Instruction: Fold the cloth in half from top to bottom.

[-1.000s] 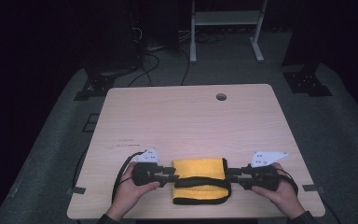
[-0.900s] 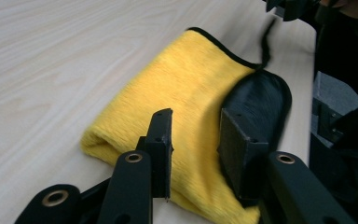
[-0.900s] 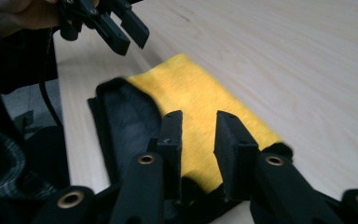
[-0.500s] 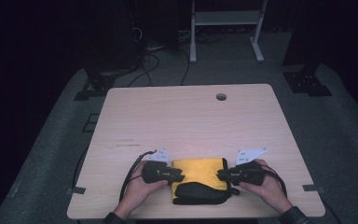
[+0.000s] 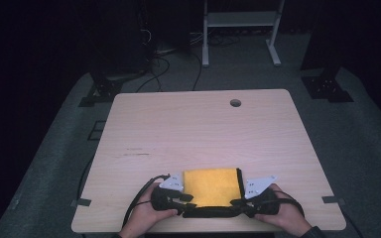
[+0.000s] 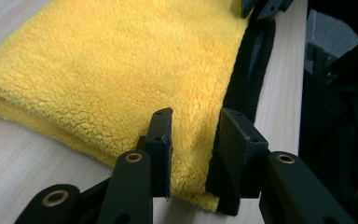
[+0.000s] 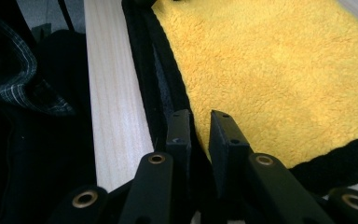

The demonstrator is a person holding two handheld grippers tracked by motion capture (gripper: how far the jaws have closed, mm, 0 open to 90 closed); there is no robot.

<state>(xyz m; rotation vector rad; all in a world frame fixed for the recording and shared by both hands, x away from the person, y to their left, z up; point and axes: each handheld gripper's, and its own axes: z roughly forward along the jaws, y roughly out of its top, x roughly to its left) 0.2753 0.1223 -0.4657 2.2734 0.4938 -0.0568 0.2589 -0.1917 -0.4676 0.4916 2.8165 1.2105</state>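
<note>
A yellow fleece towel point(image 5: 211, 186) with a black border lies folded near the front edge of the wooden table point(image 5: 198, 129). My left gripper point(image 5: 188, 201) grips its near left corner. In the left gripper view the jaws point(image 6: 193, 121) pinch a ridge of yellow towel point(image 6: 121, 70) beside the black hem, and they have just eased apart slightly. My right gripper point(image 5: 235, 203) holds the near right corner. In the right gripper view its jaws point(image 7: 200, 121) have just been closing and stand narrow on the black hem of the towel point(image 7: 270, 70).
A round cable hole point(image 5: 235, 102) sits at the far side of the tabletop. The table's front edge point(image 7: 114, 116) runs just behind the towel, with the person's dark clothing beyond it. Cables and a white stand point(image 5: 238, 20) are on the floor past the table.
Both hands have sunk toward the table's near edge with the towel's edge between the jaws. The bunched black fold has been laid down, and the towel lies flatter.
</note>
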